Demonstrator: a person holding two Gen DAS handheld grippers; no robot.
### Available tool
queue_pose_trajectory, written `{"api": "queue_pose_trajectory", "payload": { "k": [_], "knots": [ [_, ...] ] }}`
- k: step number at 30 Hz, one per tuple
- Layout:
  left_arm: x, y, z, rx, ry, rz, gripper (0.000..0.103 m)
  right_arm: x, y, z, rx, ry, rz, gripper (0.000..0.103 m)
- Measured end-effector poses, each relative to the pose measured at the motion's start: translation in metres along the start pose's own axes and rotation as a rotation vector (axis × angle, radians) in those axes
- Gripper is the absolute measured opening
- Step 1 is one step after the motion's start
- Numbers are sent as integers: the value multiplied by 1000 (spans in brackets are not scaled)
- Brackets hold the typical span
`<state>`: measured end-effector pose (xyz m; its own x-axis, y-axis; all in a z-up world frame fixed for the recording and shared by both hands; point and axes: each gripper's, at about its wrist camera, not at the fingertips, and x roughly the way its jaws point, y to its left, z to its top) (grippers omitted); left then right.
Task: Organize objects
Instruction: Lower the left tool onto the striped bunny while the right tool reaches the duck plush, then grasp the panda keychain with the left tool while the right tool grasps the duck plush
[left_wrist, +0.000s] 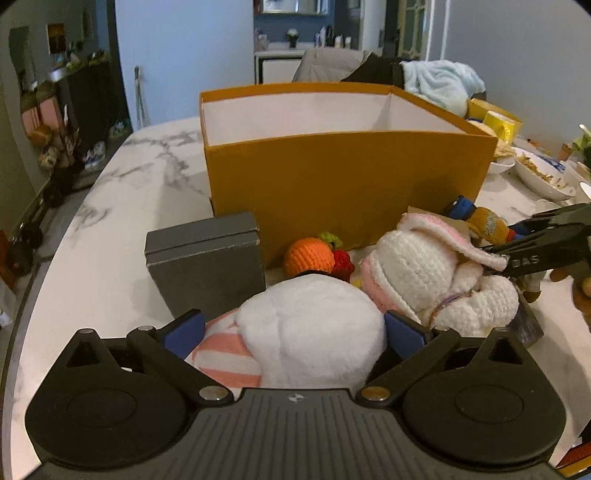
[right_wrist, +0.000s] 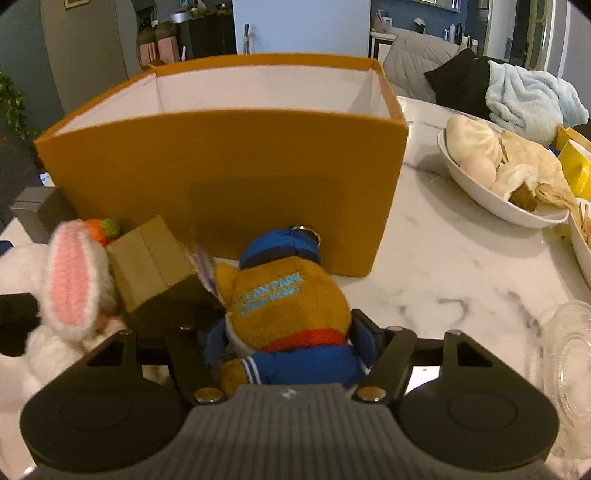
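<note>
Meanwhile, the left gripper (left_wrist: 293, 332) pinches a white plush toy (left_wrist: 314, 332) at 6 o'clock, below the orange box (left_wrist: 347, 177) on the marble table (left_wrist: 110, 221). The right gripper (right_wrist: 288, 343) clamps a brown plush in blue uniform (right_wrist: 284, 306), with a crocheted bunny (right_wrist: 74, 280) at 9 o'clock.

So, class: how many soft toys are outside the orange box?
4: white plush in the left gripper, brown plush in the right, crochet rabbit between them, crochet carrot by the box. Others may be hidden.
</note>
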<state>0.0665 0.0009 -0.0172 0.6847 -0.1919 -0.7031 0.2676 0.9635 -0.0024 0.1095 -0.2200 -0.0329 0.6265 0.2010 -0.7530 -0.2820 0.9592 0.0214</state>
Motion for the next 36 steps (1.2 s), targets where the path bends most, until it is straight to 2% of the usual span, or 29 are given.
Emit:
{"api": "queue_pose_trajectory", "payload": {
  "k": [5, 9, 17, 22, 24, 31, 36],
  "knots": [
    [-1, 6, -7, 29, -55, -36, 103, 1, 0, -5, -1, -12, -16, 70],
    [-1, 16, -7, -5, -71, -78, 103, 0, 4, -9, -22, -14, -24, 73],
    [0, -3, -8, 60, -73, -11, 103, -1, 6, -12, -5, -32, -38, 79],
    [1, -16, -13, 140, -101, 25, 103, -6, 8, -18, -2, -47, -44, 75],
    [0, -18, -15, 161, -113, 32, 103, -8, 8, -19, -3, -56, -46, 64],
    [-14, -27, -24, 207, -152, 47, 102, -17, 1, -19, 13, -83, -34, 60],
    [-20, -27, -26, 191, -167, 54, 102, -28, -1, -22, 9, -103, -50, 60]
  ]
}}
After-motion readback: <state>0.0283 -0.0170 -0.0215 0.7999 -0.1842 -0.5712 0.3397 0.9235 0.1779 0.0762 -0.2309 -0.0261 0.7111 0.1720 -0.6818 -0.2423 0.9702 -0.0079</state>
